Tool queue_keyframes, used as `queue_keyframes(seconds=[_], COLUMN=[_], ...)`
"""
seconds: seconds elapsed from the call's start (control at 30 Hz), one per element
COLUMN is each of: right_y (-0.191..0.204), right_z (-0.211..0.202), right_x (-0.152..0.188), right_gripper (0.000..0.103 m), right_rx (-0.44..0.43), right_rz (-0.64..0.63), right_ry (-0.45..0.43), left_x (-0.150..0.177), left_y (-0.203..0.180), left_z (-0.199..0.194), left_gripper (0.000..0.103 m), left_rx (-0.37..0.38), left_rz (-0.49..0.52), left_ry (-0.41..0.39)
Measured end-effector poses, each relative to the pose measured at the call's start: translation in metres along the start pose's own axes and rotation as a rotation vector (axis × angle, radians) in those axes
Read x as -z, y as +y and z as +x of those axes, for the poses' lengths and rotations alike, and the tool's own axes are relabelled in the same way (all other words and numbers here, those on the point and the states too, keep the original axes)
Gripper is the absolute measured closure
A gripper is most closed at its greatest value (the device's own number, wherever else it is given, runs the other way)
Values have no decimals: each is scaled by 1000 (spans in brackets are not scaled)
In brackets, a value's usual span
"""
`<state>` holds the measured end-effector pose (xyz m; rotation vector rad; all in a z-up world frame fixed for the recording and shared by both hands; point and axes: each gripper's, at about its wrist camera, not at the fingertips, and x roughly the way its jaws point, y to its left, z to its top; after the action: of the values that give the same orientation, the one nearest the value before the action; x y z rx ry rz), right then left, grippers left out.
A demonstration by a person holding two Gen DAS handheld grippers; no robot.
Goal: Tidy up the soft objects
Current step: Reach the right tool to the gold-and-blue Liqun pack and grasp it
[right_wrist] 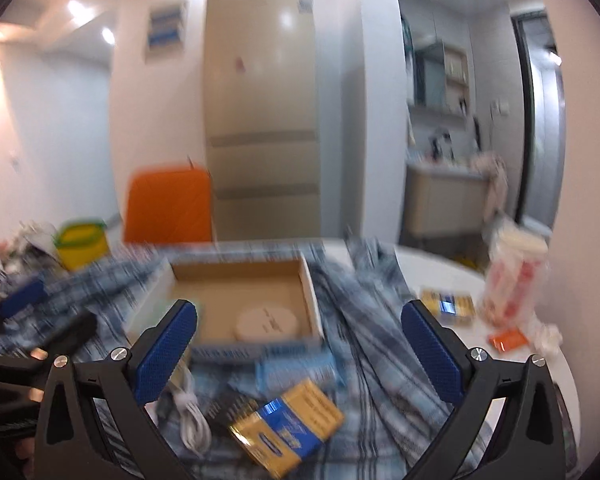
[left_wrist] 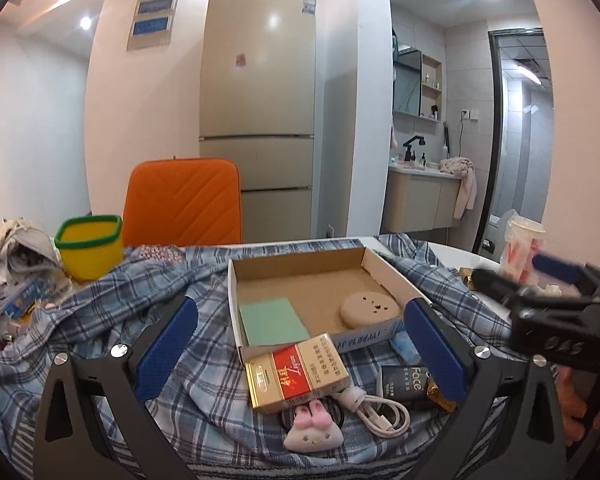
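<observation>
L wrist view, left to right: heap of grey cloth point(left_wrist: 18, 246) at far left edge, yellow tub w/ green rim point(left_wrist: 89, 247) next to it, orange chair back point(left_wrist: 184, 202) behind. Blue plaid shirt point(left_wrist: 112, 320) spread over the table, under most of the stuff. Left gripper point(left_wrist: 300, 348) wide open, nothing btwn its blue pads. Open cardboard box point(left_wrist: 300, 280) sits on the shirt: green pad point(left_wrist: 272, 322) in its left part, beige round disc point(left_wrist: 369, 309) in its right. Just in front of box: gold/red carton point(left_wrist: 298, 376), small pink plush point(left_wrist: 313, 428), white cable point(left_wrist: 380, 414). Right gripper point(left_wrist: 556, 280) shows at far right, jaws apart.

R wrist view (blurred): right gripper wide open, holding nothing, above shirt; blue/yellow pack point(right_wrist: 288, 426) below it, red/white cup point(right_wrist: 514, 276) on bare table at right.
</observation>
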<state>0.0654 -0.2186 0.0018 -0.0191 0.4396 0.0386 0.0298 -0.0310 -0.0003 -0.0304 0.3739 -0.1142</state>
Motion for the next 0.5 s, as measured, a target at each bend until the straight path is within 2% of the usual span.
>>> queue_keyframes(seconds=[0.1,0.17,0.3,0.37,0.5], right_y=[-11,-21,-36,-39,-42], right_z=[29,42,65,74,89], right_x=[6,12,26,32,47], right_gripper=[0,0,0,7,7], right_rx=[-43,-84,-134,-141,-167], right_rz=[67,135,226,257,326], right_ry=[194,279,421,477,582], left_x=[2,2,3,3,3], left_y=[-2,-3,-4,-3,-2], left_z=[1,1,3,3,4], left_gripper=[0,0,0,0,0], left_rx=[2,7,14,9,6], left_rz=[2,4,13,12,9], left_ry=[11,16,29,26,33])
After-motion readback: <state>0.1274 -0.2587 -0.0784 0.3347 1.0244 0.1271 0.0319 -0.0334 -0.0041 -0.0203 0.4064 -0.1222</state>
